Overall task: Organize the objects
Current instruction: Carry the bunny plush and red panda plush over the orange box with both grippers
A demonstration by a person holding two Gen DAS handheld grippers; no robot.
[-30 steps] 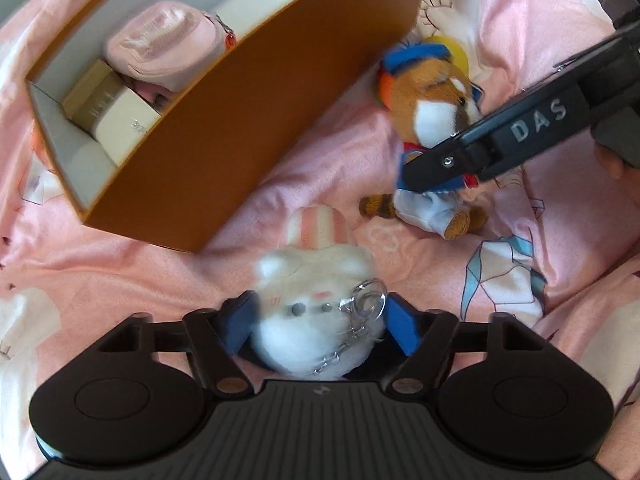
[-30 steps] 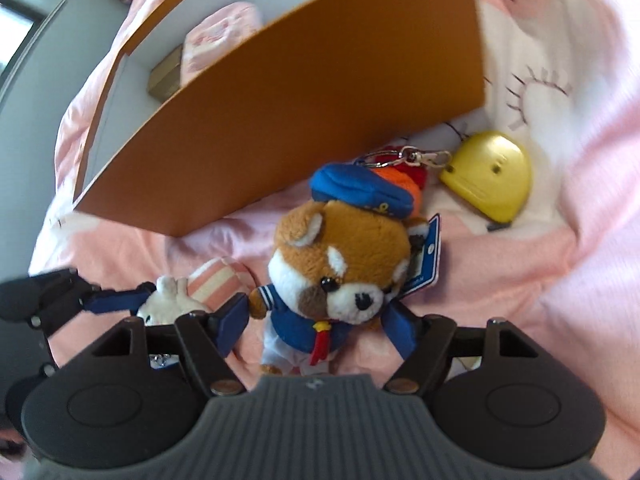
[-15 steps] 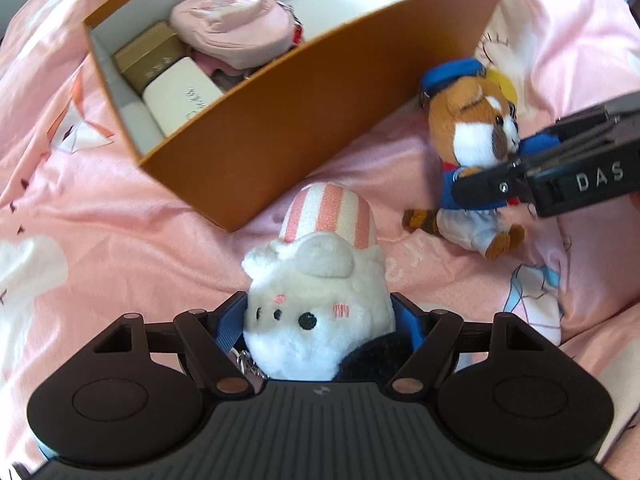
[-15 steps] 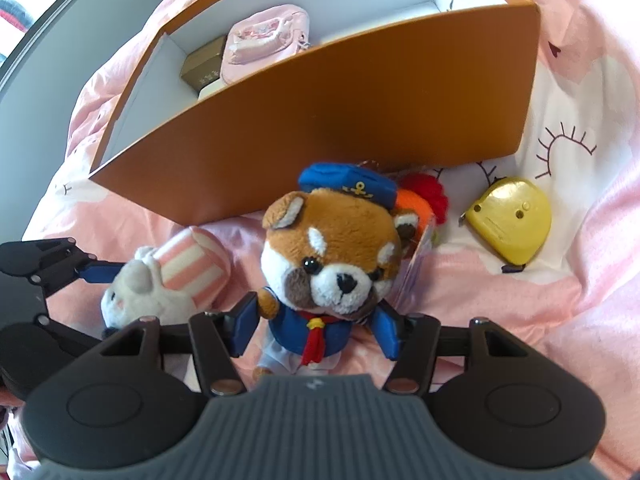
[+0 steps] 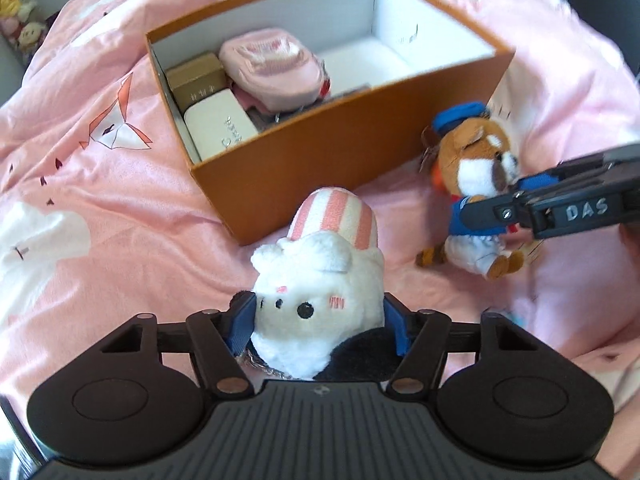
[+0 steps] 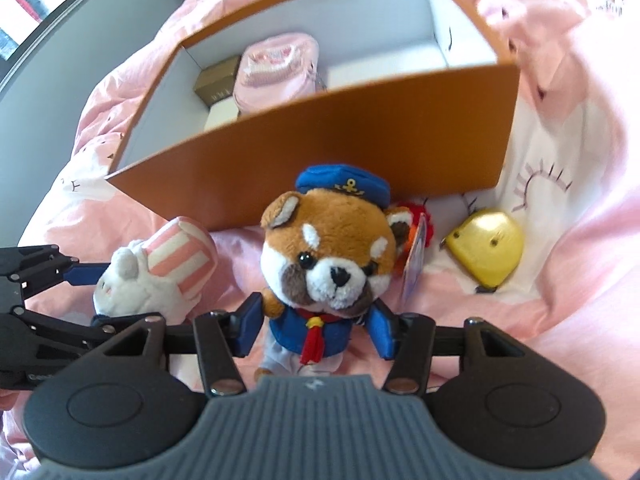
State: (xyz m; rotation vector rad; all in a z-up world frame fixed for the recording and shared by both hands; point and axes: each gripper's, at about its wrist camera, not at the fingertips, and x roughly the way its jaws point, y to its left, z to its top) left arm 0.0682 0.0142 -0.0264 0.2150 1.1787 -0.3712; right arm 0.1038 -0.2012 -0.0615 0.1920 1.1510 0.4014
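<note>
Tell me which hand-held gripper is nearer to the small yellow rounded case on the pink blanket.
Right. The right hand-held gripper, closing around the sailor bear plush, is beside the yellow case. The left hand-held gripper lies beyond the bear.

White plush (image 5: pixel 316 304): underside and chain hidden behind the left claw (image 5: pixel 318 322). Sailor bear (image 6: pixel 324 264): legs cut off by the right claw (image 6: pixel 316 330); in the left wrist view its middle is masked by that claw's finger. Orange box (image 6: pixel 320 152): near wall hides part of its contents; lettering on the cream case (image 5: pixel 218 130) too small to read.
</note>
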